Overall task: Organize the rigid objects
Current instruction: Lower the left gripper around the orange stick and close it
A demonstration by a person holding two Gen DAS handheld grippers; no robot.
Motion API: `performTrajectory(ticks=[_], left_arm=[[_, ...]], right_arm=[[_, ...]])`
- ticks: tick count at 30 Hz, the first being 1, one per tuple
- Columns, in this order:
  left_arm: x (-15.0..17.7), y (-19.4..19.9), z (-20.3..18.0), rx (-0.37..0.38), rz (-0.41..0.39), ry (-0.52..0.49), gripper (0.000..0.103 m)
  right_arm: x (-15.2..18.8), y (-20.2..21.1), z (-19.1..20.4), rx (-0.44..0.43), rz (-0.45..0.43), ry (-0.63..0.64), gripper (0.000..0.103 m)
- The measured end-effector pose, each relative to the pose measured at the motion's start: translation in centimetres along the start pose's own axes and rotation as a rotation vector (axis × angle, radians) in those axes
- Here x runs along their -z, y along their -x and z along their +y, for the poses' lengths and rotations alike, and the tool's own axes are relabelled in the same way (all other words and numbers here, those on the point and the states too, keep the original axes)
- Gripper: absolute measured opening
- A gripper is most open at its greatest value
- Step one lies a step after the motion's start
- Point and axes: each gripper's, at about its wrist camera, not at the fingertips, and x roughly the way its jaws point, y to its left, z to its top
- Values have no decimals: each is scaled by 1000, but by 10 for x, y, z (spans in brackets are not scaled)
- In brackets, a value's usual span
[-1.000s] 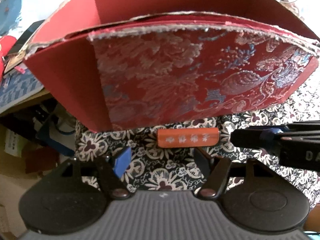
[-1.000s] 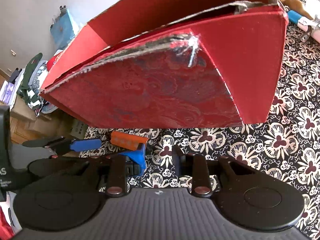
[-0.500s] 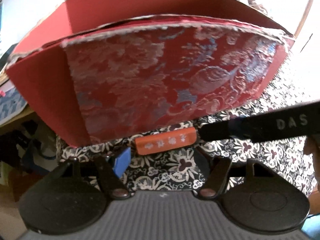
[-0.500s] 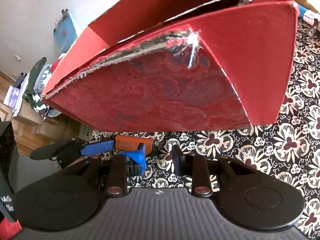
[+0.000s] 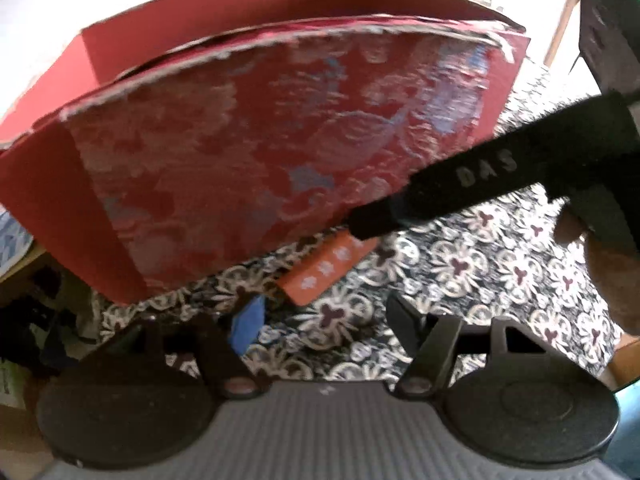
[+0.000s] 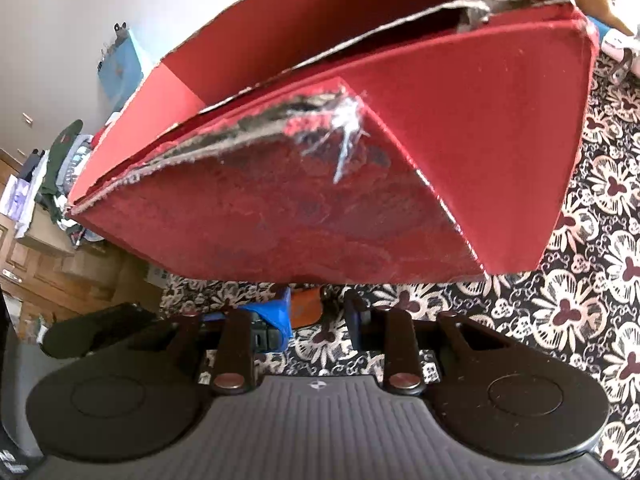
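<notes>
A small orange block (image 5: pixel 328 270) with white characters lies on the floral cloth, just in front of a big red box (image 5: pixel 256 152) with a brocade front. My left gripper (image 5: pixel 324 318) is open, just short of the block. My right gripper (image 6: pixel 314 314) is open with its fingers on either side of the same block (image 6: pixel 306 312), which shows between them under the box (image 6: pixel 360 168). In the left wrist view the right gripper's black finger (image 5: pixel 460 184) reaches over the block's far end. The box interior is hidden.
The black and white floral cloth (image 6: pixel 580 300) covers the surface to the right. Clutter, clothes and wooden cabinets (image 6: pixel 52 256) lie beyond the left edge. A toy and other items (image 6: pixel 616 40) sit at the far right behind the box.
My right gripper has moved left until its fingers straddle the orange block. My left gripper has shifted and turned, so the block now appears tilted and nearer its left finger.
</notes>
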Motion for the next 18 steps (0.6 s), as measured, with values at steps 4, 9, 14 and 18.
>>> performTrajectory(ticks=[4, 9, 14, 18], left_arm=[[-4, -6, 4, -5, -17, 25, 64], [-8, -5, -4, -20, -29, 17, 37], [-4, 2, 0, -13, -31, 40, 35], [1, 6, -5, -10, -27, 46, 35]], right_arm=[[-1, -4, 2, -19, -8, 24, 12], [2, -4, 6, -25, 4, 66, 11], [3, -2, -1, -42, 6, 42, 11], [7, 3, 0, -31, 0, 59, 10]])
